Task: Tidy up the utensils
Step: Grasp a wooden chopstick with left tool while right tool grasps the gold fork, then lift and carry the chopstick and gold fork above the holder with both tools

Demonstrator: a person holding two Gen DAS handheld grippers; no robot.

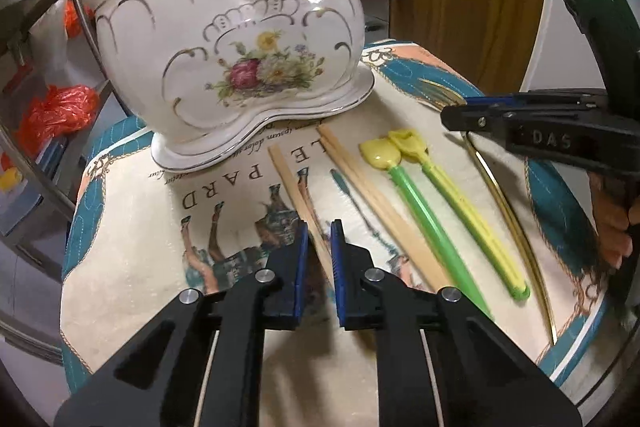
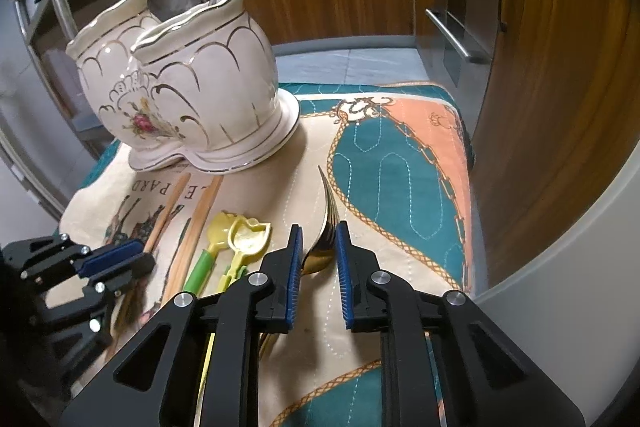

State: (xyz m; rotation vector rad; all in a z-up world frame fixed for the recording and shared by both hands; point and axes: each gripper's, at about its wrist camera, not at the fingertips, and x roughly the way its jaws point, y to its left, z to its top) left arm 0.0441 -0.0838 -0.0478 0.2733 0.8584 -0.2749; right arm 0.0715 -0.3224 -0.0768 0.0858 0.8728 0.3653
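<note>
the left tool (image 1: 319, 247) is closing around a single wooden chopstick (image 1: 298, 201) lying on the patterned cloth (image 1: 132, 267). the right tool (image 2: 318, 251) is gripping a gold spoon (image 2: 322, 251) near the floral ceramic holder (image 2: 208, 95), beside two plastic shovels (image 2: 240, 239).

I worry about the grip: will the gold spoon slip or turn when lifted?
Probably slippery: the gold spoon looks polished metal. It may pivot, since the right gripper straddles its bowl end, with the long thin handle reaching past. Likely stiff and light.
</note>
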